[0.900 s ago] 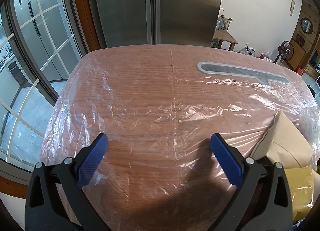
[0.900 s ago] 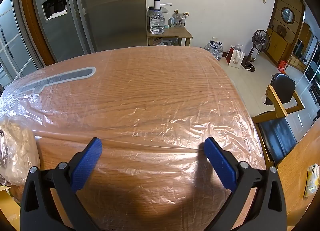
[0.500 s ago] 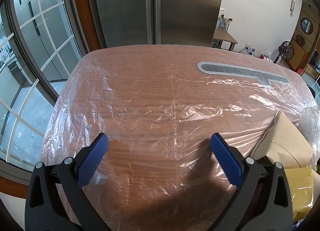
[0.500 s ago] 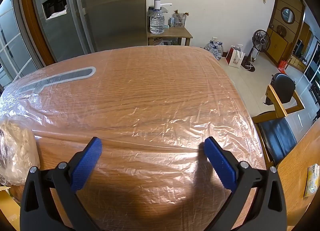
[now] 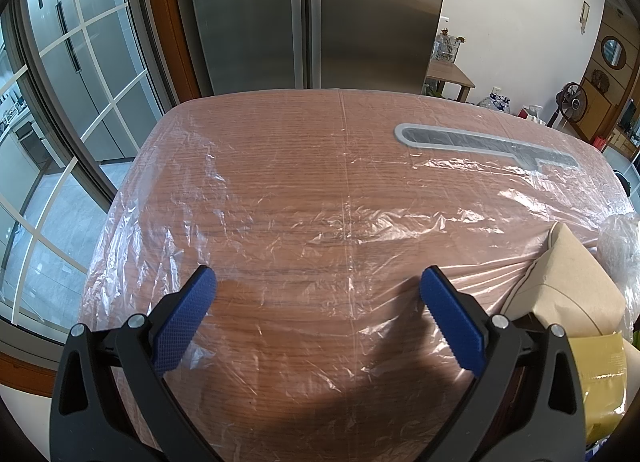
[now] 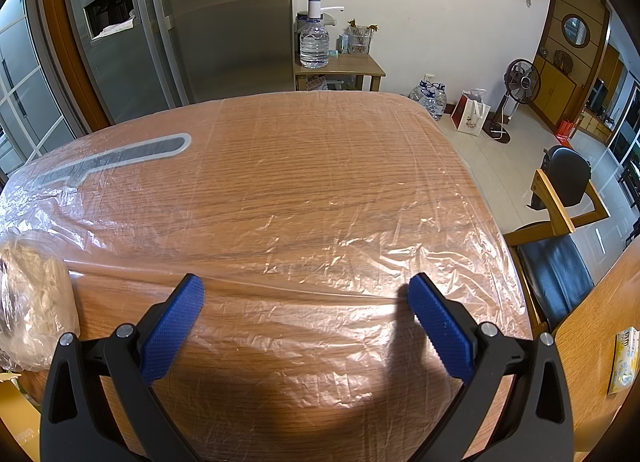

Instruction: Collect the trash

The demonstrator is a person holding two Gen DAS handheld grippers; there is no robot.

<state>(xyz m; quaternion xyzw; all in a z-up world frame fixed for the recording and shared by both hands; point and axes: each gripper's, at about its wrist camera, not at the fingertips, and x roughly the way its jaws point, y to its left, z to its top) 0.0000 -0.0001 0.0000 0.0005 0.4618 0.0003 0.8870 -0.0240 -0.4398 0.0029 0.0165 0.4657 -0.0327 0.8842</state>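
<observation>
A wooden table is covered with a thin, wrinkled clear plastic sheet. My left gripper hovers open over the near part of the sheet, nothing between its blue pads. My right gripper is open too, above the sheet near the table's right side. At the right edge of the left wrist view sit a brown paper bag, a crumpled clear plastic bag and a yellow box. The right wrist view shows a crumpled clear plastic bag at its left edge.
A grey inlay strip lies under the sheet. A steel fridge stands behind the table, glass doors to the left. A chair, a side table with a water bottle, a fan and a small packet are on the right.
</observation>
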